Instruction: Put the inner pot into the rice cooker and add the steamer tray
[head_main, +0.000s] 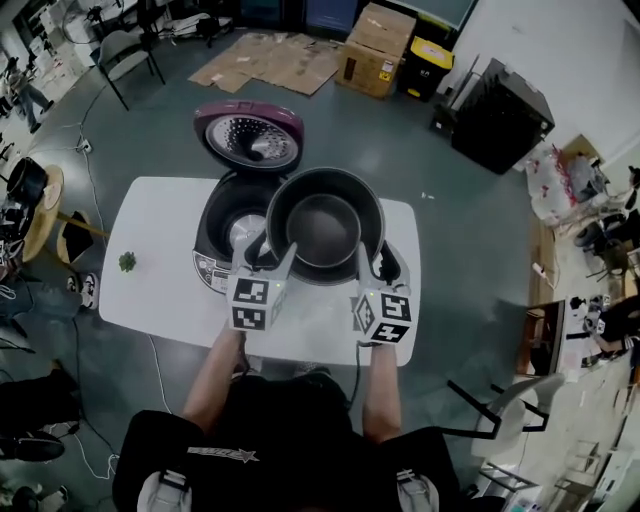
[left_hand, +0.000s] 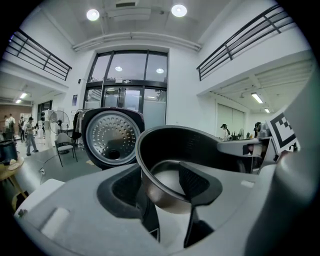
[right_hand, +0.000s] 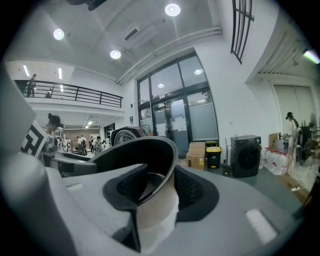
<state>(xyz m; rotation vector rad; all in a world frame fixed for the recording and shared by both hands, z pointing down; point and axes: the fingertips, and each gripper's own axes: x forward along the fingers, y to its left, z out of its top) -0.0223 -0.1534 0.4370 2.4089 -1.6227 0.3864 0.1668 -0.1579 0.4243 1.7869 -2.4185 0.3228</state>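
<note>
I hold the dark inner pot (head_main: 323, 228) in the air between both grippers, over the right part of the white table (head_main: 160, 250). My left gripper (head_main: 272, 255) is shut on the pot's left rim (left_hand: 150, 172), one jaw inside the wall and one outside. At the pot's (right_hand: 145, 152) right rim, my right gripper (head_main: 368, 262) is shut the same way. To the pot's left stands the rice cooker (head_main: 222, 228), its lid (head_main: 250, 135) raised and its cavity uncovered. The lid (left_hand: 112, 137) shows behind the pot. I see no steamer tray.
A small green thing (head_main: 127, 262) lies at the table's left side. A dark object (head_main: 396, 265) sits on the table under the pot's right edge. Cardboard boxes (head_main: 376, 48), a yellow bin (head_main: 428, 60), a black cabinet (head_main: 500, 115) and chairs (head_main: 125, 55) stand around on the floor.
</note>
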